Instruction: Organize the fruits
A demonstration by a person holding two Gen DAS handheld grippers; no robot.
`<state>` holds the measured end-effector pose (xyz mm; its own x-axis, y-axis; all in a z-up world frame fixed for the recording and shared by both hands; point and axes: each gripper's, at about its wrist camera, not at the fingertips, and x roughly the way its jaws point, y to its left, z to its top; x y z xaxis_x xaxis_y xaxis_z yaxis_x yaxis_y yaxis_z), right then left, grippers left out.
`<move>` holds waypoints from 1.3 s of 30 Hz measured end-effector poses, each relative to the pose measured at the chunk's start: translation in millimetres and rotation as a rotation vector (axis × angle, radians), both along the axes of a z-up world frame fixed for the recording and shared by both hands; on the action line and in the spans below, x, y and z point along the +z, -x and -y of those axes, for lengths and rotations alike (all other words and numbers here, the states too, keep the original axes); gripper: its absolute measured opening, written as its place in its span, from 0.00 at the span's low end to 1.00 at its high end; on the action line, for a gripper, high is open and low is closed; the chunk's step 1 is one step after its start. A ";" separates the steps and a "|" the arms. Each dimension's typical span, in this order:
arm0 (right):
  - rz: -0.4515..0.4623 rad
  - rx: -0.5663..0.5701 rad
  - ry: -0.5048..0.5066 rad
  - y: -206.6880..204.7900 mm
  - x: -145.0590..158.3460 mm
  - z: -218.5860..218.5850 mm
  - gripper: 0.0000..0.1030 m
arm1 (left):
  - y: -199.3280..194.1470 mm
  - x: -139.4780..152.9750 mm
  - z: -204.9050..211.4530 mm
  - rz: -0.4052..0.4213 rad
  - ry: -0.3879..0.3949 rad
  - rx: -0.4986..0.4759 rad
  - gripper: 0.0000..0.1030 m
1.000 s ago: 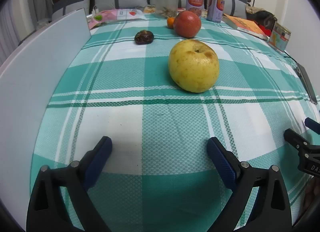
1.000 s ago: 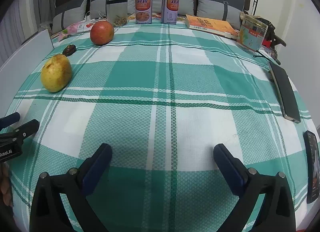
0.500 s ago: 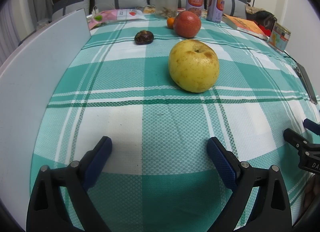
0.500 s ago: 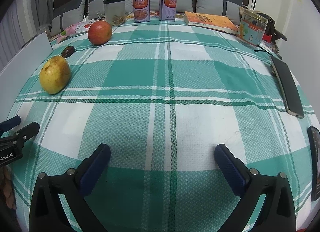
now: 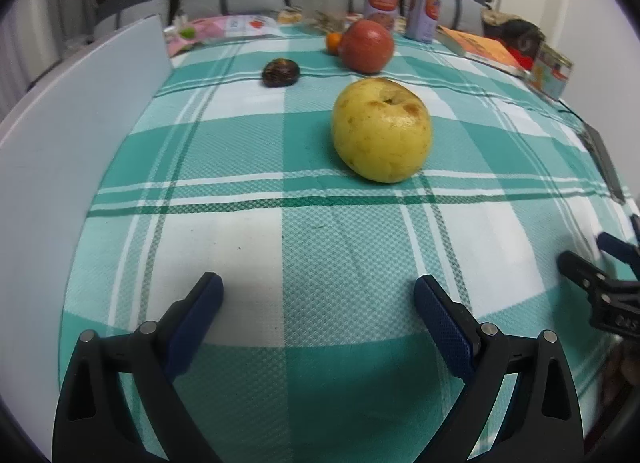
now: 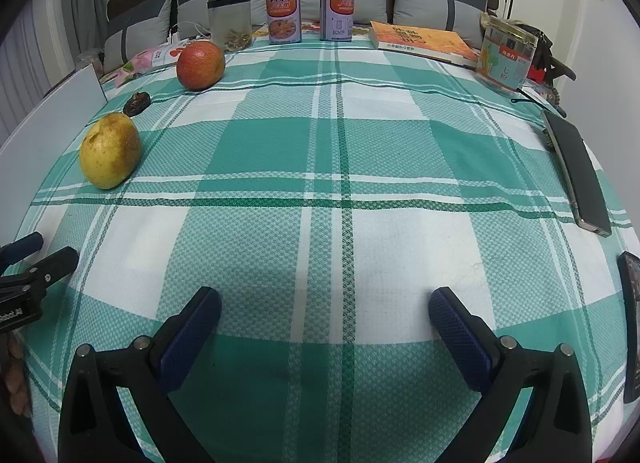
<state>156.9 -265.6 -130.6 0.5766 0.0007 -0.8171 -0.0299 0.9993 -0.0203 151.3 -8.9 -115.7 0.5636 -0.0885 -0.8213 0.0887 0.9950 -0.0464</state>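
Your left gripper (image 5: pixel 318 299) is wide open and holds nothing, and it hangs low over the green and white checked cloth (image 5: pixel 320 247). Right in front of it, a little way off, sits a yellow pear (image 5: pixel 382 129) with brown spots. It rests on the cloth and nothing touches it. Behind the pear is a big red apple (image 5: pixel 367 45), and a tiny orange fruit (image 5: pixel 333 42) peeks out just beside it on the left. A small dark fruit (image 5: pixel 281 72) lies to the left of the apple, apart from it. A flat white board (image 5: pixel 60 135) stands along the left edge of the table. Your right gripper (image 6: pixel 325 313) is wide open too, with nothing between its blue pads (image 6: pixel 188 333). It is over a bare part of the cloth, well apart from all the fruit. From its camera the pear (image 6: pixel 110 150) is far off to the left, with the dark fruit (image 6: pixel 137 102) and the apple (image 6: pixel 200 65) behind it. At the back stand two cans (image 6: pixel 283 16) and a see-through bag (image 6: pixel 230 22). An orange book (image 6: pixel 420 41) and a jar (image 6: pixel 506 59) are on the right. A dark phone (image 6: pixel 576 173) lies by the right edge.
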 end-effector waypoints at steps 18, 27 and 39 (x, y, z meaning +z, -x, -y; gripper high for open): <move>-0.004 0.008 -0.001 -3.2 0.2 -3.6 1.00 | -223.2 2.6 -36.8 -0.070 0.011 0.081 0.91; -0.005 0.008 -0.001 -3.1 0.1 -3.9 1.00 | -228.3 1.3 -40.0 -0.013 -0.010 0.041 0.39; -0.005 0.008 -0.002 -3.1 0.3 -3.4 1.00 | -174.0 10.7 -57.3 -0.015 0.026 0.110 0.39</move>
